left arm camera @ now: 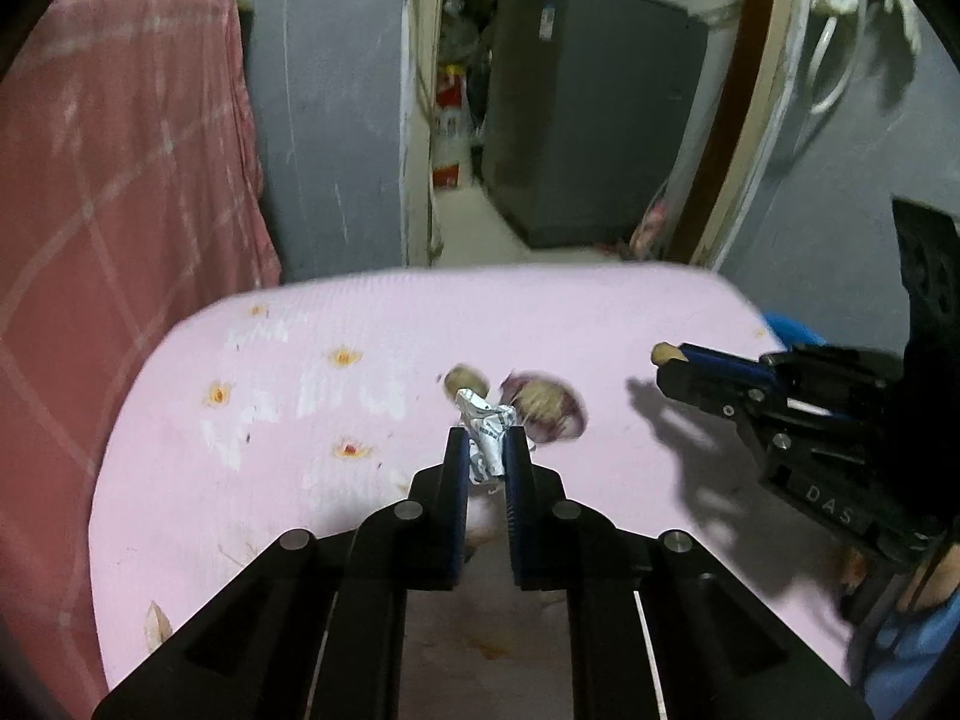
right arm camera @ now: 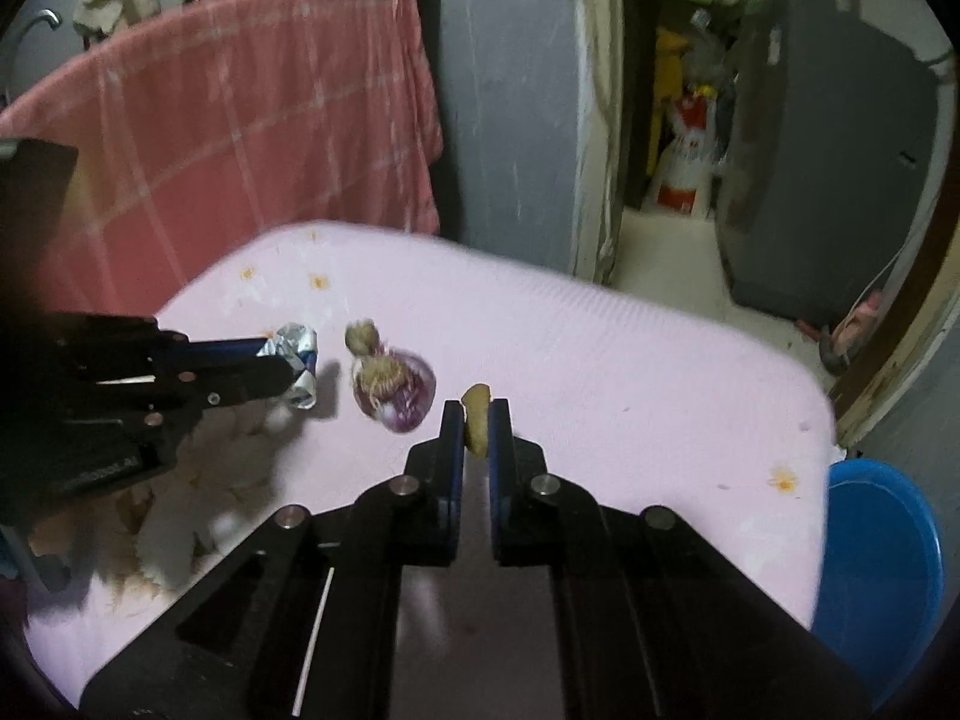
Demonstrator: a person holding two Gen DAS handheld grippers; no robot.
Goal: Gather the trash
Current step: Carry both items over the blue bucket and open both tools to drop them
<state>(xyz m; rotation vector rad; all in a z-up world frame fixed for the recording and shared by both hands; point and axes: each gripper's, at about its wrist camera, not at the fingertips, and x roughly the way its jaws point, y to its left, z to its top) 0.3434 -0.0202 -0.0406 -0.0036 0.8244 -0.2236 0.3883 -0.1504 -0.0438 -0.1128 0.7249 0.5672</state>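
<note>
Pale pink padded cloth with small orange flower prints covers the table, stained and strewn with dry peel along its near side. On it, near the middle, lie a purple onion piece with a hairy root end and a small brown root bulb, the two just beside each other. Over them the left gripper is clenched on a crumpled silver foil wrapper, held clear of the cloth between its blue-padded fingers. To its right, well apart from the onion, the right gripper is clamped on a small tan scrap of peel, also held off the surface. Bare pink cloth spreads beyond both grippers up to the far rounded edge. Past the table's right corner, below its edge, sits a blue plastic basin; whether anything is in it cannot be told. Behind hang a red checked cloth on the left, a grey wall, and a doorway onto a grey cabinet.
</note>
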